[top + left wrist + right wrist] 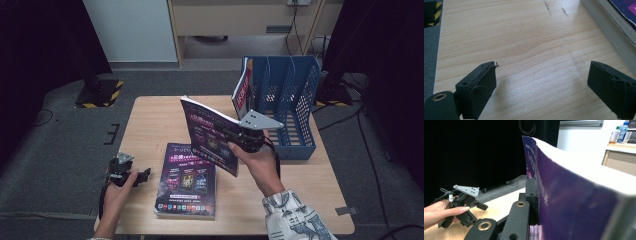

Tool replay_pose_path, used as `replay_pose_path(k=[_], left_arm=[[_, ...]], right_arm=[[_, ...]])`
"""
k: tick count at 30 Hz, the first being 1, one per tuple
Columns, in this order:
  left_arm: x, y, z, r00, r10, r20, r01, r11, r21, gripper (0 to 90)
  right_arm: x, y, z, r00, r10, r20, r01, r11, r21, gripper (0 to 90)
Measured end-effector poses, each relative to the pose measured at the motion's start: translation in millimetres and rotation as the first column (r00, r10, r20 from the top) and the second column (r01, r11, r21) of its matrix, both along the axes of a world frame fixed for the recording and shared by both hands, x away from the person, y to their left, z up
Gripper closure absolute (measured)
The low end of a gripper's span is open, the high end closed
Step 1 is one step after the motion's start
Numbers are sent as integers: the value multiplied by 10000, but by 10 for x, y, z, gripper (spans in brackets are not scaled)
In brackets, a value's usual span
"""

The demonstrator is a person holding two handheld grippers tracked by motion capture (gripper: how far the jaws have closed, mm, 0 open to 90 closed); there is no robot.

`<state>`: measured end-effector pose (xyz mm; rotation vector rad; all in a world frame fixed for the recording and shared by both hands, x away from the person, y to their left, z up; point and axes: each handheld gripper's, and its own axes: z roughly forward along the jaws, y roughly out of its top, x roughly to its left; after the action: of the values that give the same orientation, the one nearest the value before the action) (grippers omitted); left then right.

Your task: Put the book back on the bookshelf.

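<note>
Right gripper (239,139) clamped on purple book (210,135) lifted above desk (150,120) middle, left gripper (131,176) jaws apart, empty, at left edge

The tabletop (150,115) is seen from above and in front by the high view. It is viewed close and low along the jaws in the left gripper view. The held book (574,202), shared with the high view, is faced closely in the right gripper view.

bare table (150,125) left, file rack (287,95) blocking right, book stack (187,182) centre
</note>
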<state>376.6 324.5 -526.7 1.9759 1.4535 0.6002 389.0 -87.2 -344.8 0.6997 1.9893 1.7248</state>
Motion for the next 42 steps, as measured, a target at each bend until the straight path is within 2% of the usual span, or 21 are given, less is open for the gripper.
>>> replay_pose_path(k=[22, 42], left_arm=[[7, -18, -46, 9997, -102, -231, 106, 9998, 168, 79], [7, -24, -61, 9998, -114, -170, 116, 9999, 113, 68]], right_arm=[[-199, -400, -22, 9996, -274, 8, 274, 9995, -138, 826], [-357, -780, -110, 9978, -660, -66, 659, 9976, -211, 827]])
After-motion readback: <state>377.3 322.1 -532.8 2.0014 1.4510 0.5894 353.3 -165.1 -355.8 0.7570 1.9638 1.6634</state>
